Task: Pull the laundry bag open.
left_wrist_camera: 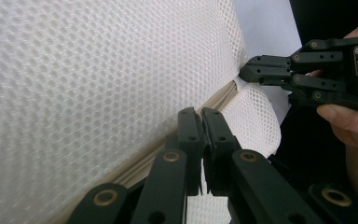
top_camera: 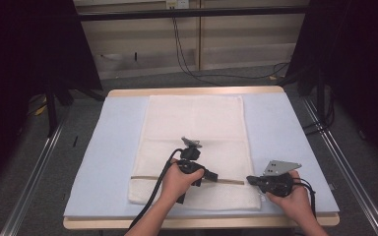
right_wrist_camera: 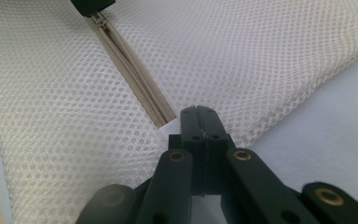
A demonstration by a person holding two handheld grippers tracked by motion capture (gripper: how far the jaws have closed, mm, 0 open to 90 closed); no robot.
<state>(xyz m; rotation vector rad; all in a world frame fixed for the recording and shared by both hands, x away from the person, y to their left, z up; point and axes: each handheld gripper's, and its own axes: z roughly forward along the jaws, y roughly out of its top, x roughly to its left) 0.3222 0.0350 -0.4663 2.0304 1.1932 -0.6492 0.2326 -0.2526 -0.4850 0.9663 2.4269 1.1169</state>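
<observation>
Between my two tongs runs the zipper, a tan line lying level across the near part of the mesh bag, from nine o'clock to three o'clock in the high view. My left tongs sit over the zipper a little right of its middle, jaws together; in the left gripper view their tips meet right at the tan tape, apparently pinched on the slider, though the tips hide the slider itself. My right tongs lie at three o'clock from the left ones, at the bag's right edge, jaws pressed together. In the right gripper view the zipper's end lies just off their tips at ten o'clock, and I judge they clamp the mesh there. The bag lies flat on the white pad over the table. Any pull must follow that long axis: the left tongs are nearer the slider, the right ones anchor the end.
</observation>
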